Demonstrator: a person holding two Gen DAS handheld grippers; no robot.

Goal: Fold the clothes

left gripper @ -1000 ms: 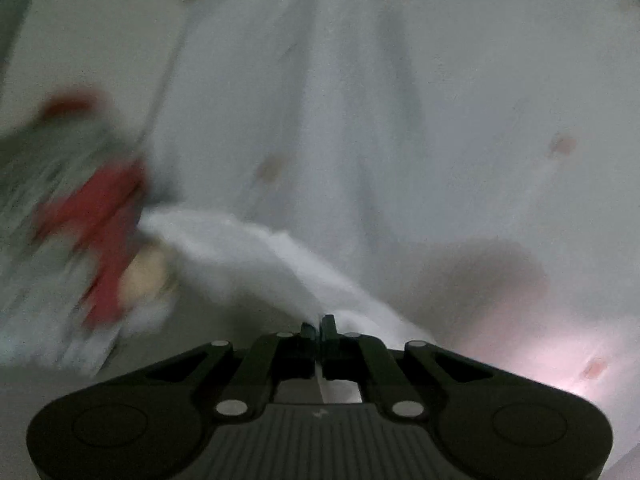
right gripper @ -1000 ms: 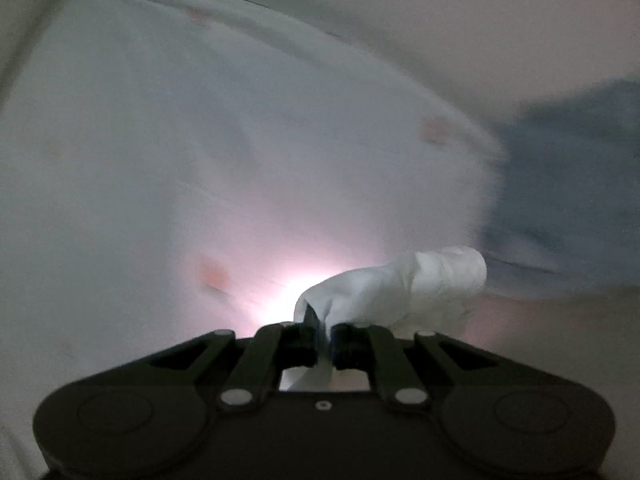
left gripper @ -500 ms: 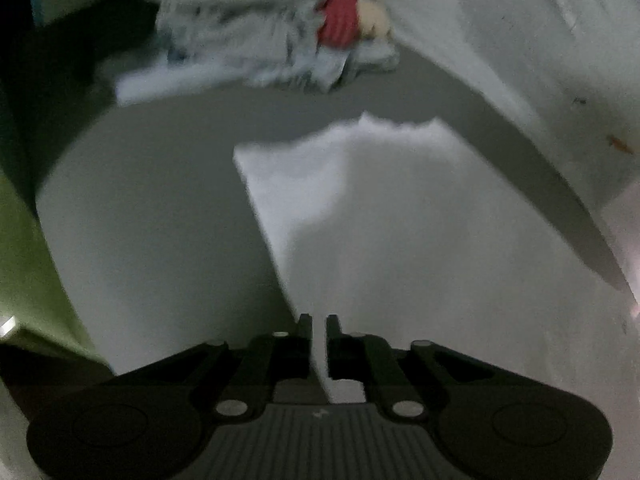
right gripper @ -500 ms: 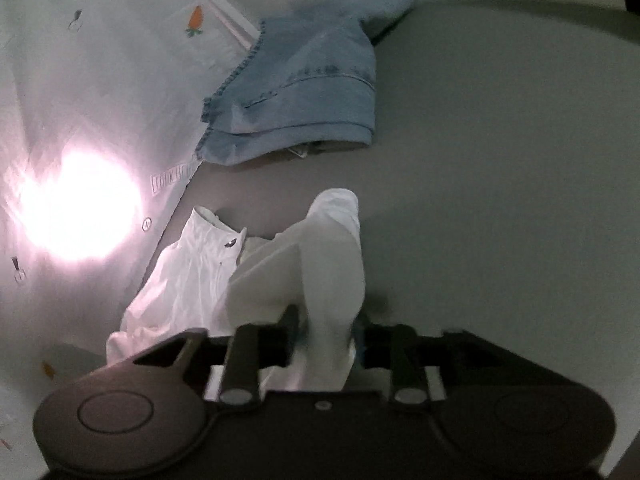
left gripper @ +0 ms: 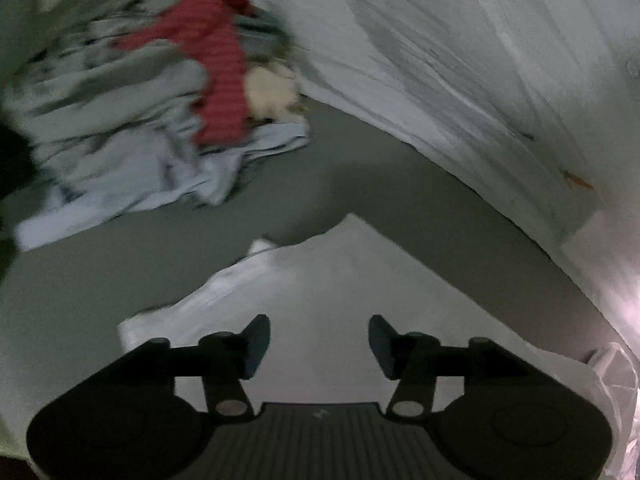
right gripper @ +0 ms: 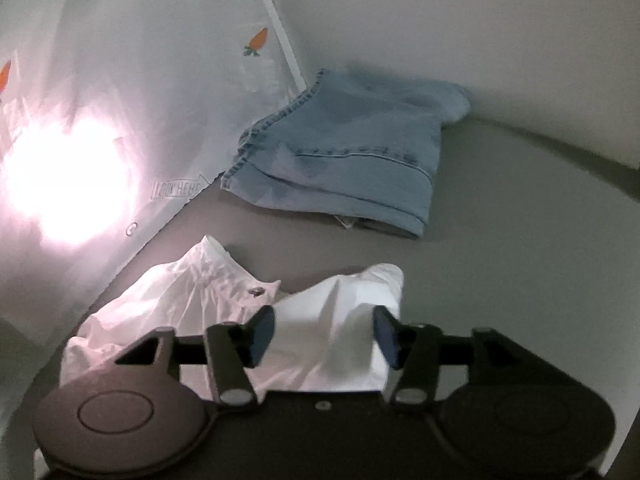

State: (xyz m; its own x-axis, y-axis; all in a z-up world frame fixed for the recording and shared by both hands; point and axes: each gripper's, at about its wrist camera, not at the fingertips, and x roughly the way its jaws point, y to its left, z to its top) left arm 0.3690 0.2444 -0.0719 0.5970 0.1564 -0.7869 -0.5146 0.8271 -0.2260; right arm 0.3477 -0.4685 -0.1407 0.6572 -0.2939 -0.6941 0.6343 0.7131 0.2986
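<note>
A white shirt (left gripper: 344,280) lies flat on the grey surface (left gripper: 120,264) below my left gripper (left gripper: 318,344), which is open and empty just above the cloth. In the right wrist view the same white shirt (right gripper: 320,320) lies crumpled, its collar and a button to the left. My right gripper (right gripper: 324,334) is open, with a fold of the white sleeve lying loose between its fingers.
A heap of unfolded clothes (left gripper: 132,104), grey, pale blue and red striped, lies at the far left. A folded blue denim garment (right gripper: 348,176) lies beyond the shirt. A white carrot-print curtain (right gripper: 140,80) hangs along the surface's edge, with bright glare.
Both grippers have opened and let go of the white shirt, which now lies on the grey surface. Both views swung from the curtain down to the surface.
</note>
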